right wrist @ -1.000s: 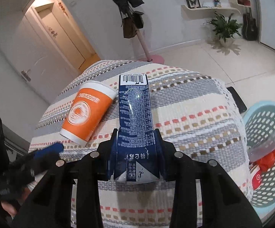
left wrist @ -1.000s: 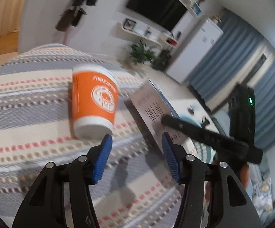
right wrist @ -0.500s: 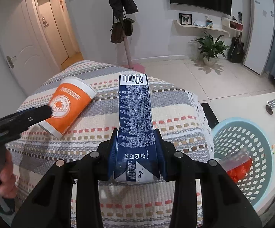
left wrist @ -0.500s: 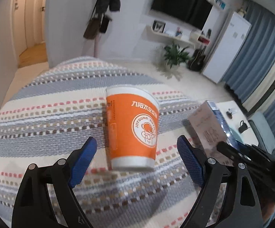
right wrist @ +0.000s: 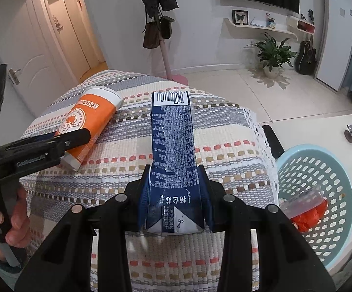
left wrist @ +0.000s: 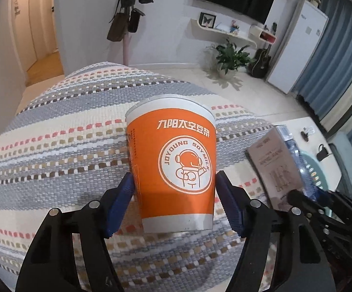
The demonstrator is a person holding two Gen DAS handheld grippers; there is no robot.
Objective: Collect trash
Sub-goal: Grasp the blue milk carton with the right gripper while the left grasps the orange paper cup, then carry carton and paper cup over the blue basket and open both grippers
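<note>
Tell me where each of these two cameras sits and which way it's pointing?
Left wrist: rides the left gripper, looking along its fingers at the orange cup on the striped cloth.
Right wrist: rides the right gripper, which clamps the blue carton; the person's left hand and the basket show.
Both show cup, carton, cloth, and the other gripper.

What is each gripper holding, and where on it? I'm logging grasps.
Right gripper clamps the blue carton near its gabled end. Left gripper brackets the orange cup low on its sides; closure can't be told.
</note>
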